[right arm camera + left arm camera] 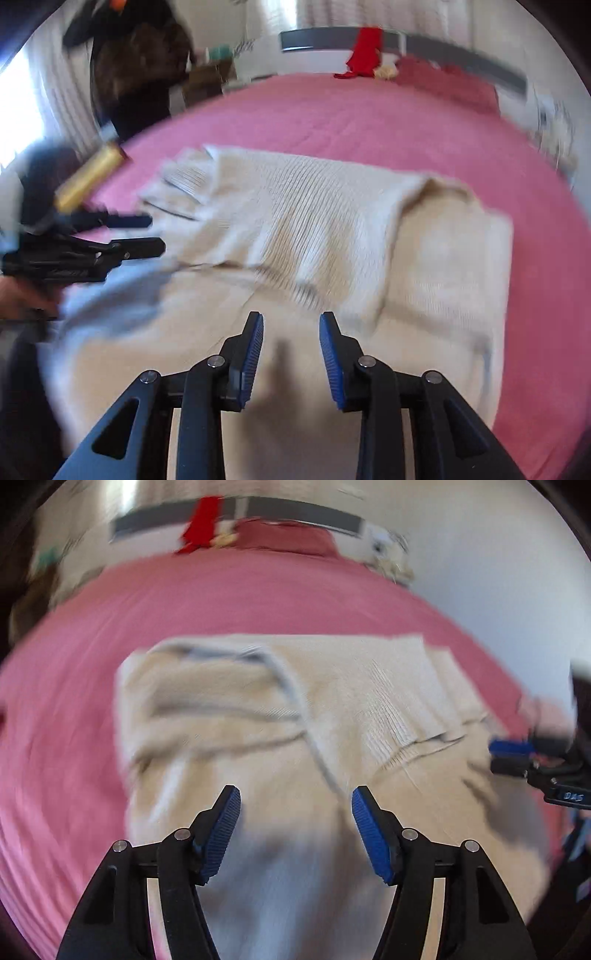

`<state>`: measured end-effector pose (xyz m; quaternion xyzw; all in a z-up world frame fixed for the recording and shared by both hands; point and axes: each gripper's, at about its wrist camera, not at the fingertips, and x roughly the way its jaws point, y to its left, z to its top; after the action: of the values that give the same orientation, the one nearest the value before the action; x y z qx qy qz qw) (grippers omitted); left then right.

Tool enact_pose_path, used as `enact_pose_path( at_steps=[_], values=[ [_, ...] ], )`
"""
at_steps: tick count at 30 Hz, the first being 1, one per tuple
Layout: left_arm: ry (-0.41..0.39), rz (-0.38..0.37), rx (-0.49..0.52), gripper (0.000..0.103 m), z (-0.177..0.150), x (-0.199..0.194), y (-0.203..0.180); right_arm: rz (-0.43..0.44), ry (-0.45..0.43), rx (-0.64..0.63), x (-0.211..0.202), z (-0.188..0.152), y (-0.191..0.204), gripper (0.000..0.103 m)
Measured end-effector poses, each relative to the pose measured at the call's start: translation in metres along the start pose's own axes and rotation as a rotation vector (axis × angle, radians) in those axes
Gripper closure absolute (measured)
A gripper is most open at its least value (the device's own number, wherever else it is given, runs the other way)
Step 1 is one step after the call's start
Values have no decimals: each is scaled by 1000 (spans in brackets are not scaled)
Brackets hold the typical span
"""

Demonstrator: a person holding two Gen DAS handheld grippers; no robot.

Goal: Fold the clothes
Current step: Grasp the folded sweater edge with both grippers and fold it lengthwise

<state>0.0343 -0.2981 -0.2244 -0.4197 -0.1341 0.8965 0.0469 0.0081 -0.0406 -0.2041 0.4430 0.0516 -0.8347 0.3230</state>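
One short marking, on a gripper body

In the left wrist view, at about three o'clock, white letters reading roughly "DAS" stand on the black body of the right gripper (511,755); blur leaves the letters uncertain. Nothing else is legible in either view.
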Motion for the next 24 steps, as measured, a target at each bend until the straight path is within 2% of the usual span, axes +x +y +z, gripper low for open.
enact_pose_path(
  at_steps=[1,3,5,9,14,16,20,24],
  values=[
    [-11,-18,-59,35,-12,-18,15,23,-1,69,-16,-12,-15,69],
    [-3,-54,-145,26,-17,-29,30,60,43,227,-36,-36,-46,68],
    [38,-95,-214,26,-34,-42,43,74,95,352,-48,-59,-66,68],
    [115,-120,-270,26,-72,-64,69,63,136,473,-70,-115,-97,68],
    [231,-232,-386,24,-111,-68,85,148,239,611,-79,-166,-119,67],
    [247,-262,-397,24,-121,-66,87,203,251,662,-77,-183,-125,67],
    [228,-316,-389,21,-129,-66,85,308,216,725,-93,-197,-135,65],
    [268,-383,-341,21,-136,-67,72,382,264,721,-88,-201,-126,65]
  ],
)
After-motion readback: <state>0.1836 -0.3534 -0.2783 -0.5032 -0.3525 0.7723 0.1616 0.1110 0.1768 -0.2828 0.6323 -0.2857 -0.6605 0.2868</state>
